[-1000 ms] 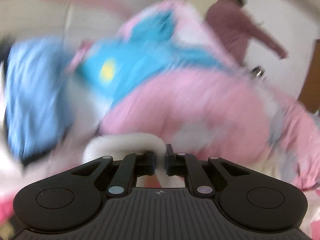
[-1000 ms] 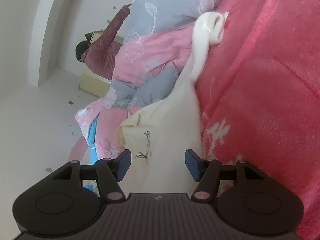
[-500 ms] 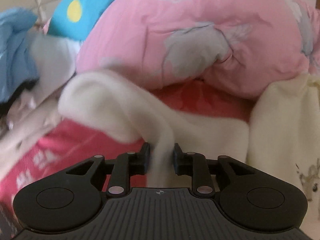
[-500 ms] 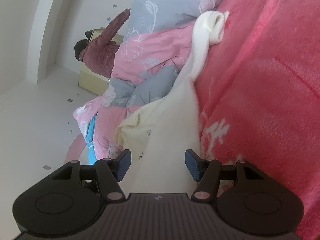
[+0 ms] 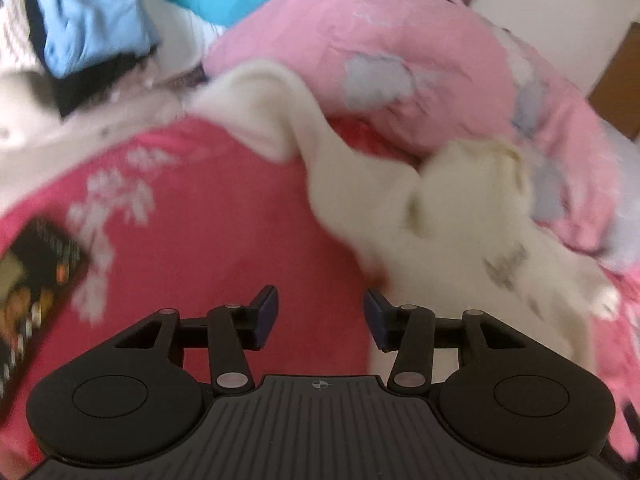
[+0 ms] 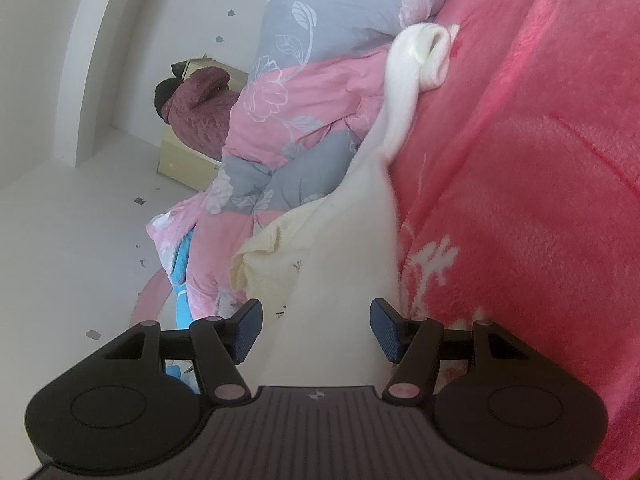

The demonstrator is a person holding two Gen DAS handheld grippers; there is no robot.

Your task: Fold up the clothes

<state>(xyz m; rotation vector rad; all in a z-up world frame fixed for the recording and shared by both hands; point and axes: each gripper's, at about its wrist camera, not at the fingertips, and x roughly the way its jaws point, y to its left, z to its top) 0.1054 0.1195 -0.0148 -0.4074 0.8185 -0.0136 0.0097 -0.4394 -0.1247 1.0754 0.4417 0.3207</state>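
Note:
A cream white fleece garment [image 5: 404, 216] lies on the red floral blanket [image 5: 200, 216], one sleeve stretched up left toward the pink quilt. My left gripper [image 5: 320, 316] is open and empty above the blanket, just left of the garment's edge. In the right wrist view the same garment [image 6: 340, 264] runs lengthwise, its sleeve end [image 6: 428, 56] curled at the far end. My right gripper [image 6: 316, 330] is open, its fingers either side of the garment's near part, not closed on it.
A pink and grey floral quilt [image 5: 400, 52] [image 6: 296, 120] is bunched behind the garment. Blue and white clothes [image 5: 88, 20] are piled at the upper left. A dark printed packet [image 5: 32, 280] lies on the blanket at left. A person in maroon [image 6: 196, 112] stands by the wall.
My left gripper has opened and let go of the cream sleeve, which now lies on the blanket; the gripper has pulled back. The right gripper has stayed open and nearly still.

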